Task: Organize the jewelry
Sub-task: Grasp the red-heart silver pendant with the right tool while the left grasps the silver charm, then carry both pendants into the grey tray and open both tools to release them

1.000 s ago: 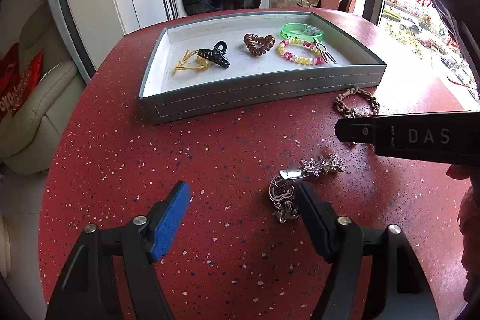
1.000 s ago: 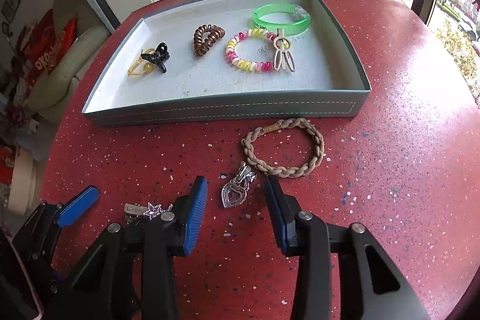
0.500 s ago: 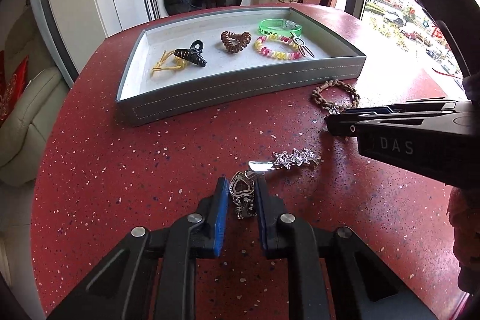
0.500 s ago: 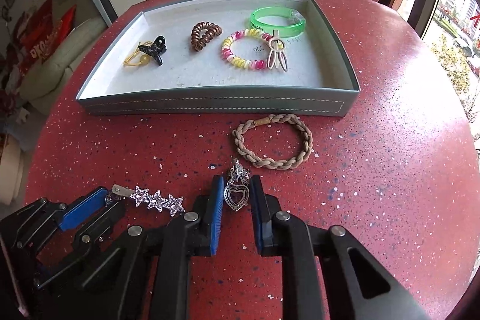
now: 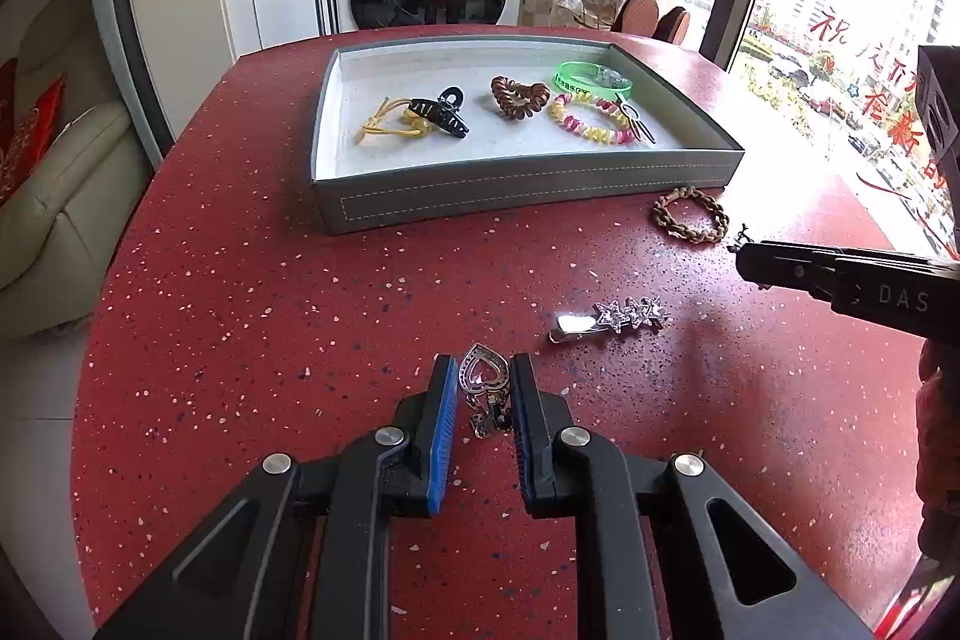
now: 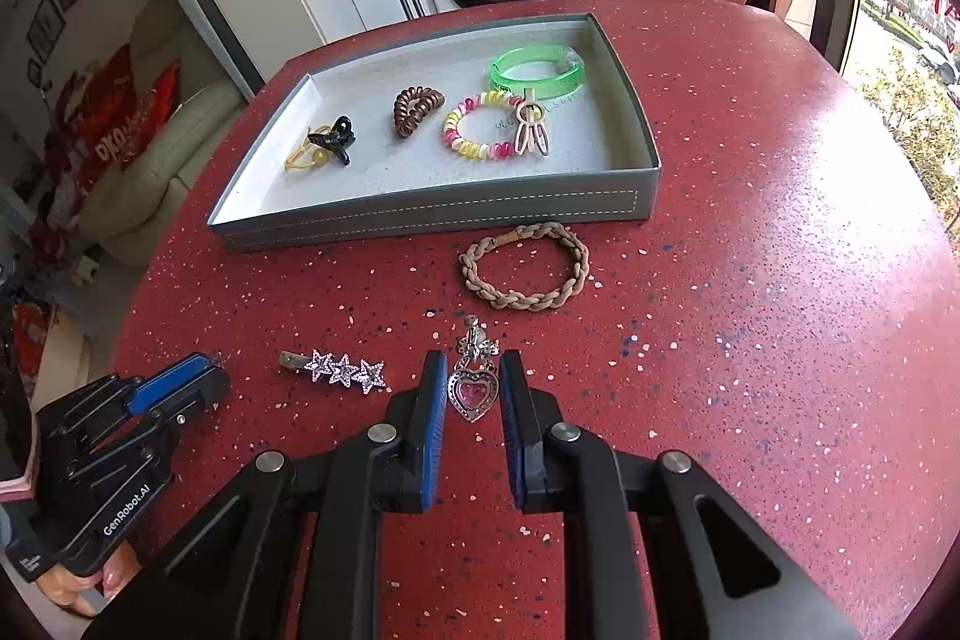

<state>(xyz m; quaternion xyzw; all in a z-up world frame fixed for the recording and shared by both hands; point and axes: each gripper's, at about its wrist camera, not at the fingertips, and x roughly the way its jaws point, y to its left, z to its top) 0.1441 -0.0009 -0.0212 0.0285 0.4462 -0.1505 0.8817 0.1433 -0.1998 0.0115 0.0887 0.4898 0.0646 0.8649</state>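
Observation:
My left gripper (image 5: pixel 483 381) is shut on a silver heart earring (image 5: pixel 483 370), held low over the red table. My right gripper (image 6: pixel 474 383) is shut on a matching heart earring with a pink stone (image 6: pixel 475 393). In the left wrist view the right gripper (image 5: pixel 744 256) shows at the right edge. In the right wrist view the left gripper (image 6: pixel 201 379) shows at the lower left. A silver star hair clip (image 5: pixel 630 313) (image 6: pixel 345 370) lies on the table between them. A braided beige bracelet (image 5: pixel 690 215) (image 6: pixel 525 268) lies just before the grey tray (image 5: pixel 510 203) (image 6: pixel 420 215).
In the tray lie a yellow hair tie (image 5: pixel 390 127), a black claw clip (image 5: pixel 441 115), a brown spiral tie (image 5: pixel 519 95), a green bangle (image 5: pixel 591 77) and a pink-and-yellow bead bracelet (image 5: pixel 591 124). The round table's edge drops to a sofa at the left.
Both grippers have shut, each on a heart earring that lay between its open fingers. Both have since drawn back a little from the tray with their earrings.

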